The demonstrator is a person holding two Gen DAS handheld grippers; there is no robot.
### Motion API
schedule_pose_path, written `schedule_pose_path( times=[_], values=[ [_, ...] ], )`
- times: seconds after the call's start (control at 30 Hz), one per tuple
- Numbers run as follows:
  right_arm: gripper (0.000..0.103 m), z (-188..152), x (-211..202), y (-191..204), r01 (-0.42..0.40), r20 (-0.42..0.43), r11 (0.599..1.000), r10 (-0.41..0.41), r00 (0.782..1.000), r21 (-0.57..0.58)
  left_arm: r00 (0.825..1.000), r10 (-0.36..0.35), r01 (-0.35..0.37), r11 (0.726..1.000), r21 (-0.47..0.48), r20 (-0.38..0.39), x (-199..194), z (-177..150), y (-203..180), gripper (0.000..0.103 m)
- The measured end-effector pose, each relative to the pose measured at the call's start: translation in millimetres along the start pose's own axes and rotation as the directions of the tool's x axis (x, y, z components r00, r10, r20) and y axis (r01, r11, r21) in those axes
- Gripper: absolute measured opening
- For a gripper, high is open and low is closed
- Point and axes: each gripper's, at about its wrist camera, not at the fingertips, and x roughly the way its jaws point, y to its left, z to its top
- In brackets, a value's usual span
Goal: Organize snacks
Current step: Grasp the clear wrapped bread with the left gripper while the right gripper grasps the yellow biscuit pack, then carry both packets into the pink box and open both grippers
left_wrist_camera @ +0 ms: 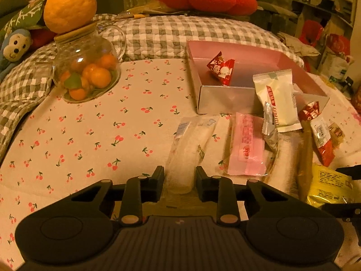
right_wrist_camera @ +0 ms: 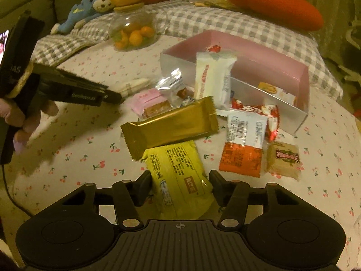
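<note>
Across the whole scene lies a cream cherry-print cloth (left_wrist_camera: 90, 135), thin cotton, slightly wrinkled; beyond its far edge, a grey-white checked quilt (left_wrist_camera: 162, 33), padded.

Far right: pink box (left_wrist_camera: 225, 52), rectangular card, open top, silvery outer walls. Inside it, one red triangular packet (left_wrist_camera: 221, 70); print not legible. In the right wrist view a further orange-pictured packet shows inside the box.

Far left: clear glass jar (left_wrist_camera: 88, 67), rounded, holding small oranges, with one large orange (left_wrist_camera: 70, 6) seated on its lid.

Snacks in a loose heap near the box's near wall, right of centre:
- gold foil bar (right_wrist_camera: 169, 126), long, crimped ends, no readable text.
- yellow packet (right_wrist_camera: 180, 176), flat, glossy; small printed lines, unreadable.
- cream pillow packet (left_wrist_camera: 277, 99), leaning on the box wall, red lettering too blurred to read.
- orange-and-white packet (right_wrist_camera: 243, 144), barcode visible.
- pink packet (left_wrist_camera: 246, 146), matte film.
- clear-wrapped white stick (left_wrist_camera: 189, 149), translucent.
- tan square packet (right_wrist_camera: 284, 160), red label, unreadable.

Left gripper (left_wrist_camera: 179, 178): jaws narrow, set either side of the white stick's near end; contact cannot be confirmed. Its body bears "GenRobot.AI" in the right wrist view.

Right gripper (right_wrist_camera: 180, 186): jaws at mid width, straddling the yellow packet; pads appear not to press on it.
</note>
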Motion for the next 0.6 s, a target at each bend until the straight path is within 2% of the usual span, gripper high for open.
schedule_pose_path(
  times=[0.17,0.6],
  values=[
    [0.05,1.7,-12.0,-9.4,-0.006,0.009,0.997,0.006,1.0,0.074,0.999,-0.034,0.034,0.999,-0.042,-0.015,-4.1,2.8,-1.3,0.025],
    [0.05,13.0,-47.9,-28.3,0.0,0.1,0.986,-0.017,0.995,0.169,0.996,-0.091,0.092,0.989,-0.119,0.019,-27.5,12.3,0.1,0.024]
  ],
)
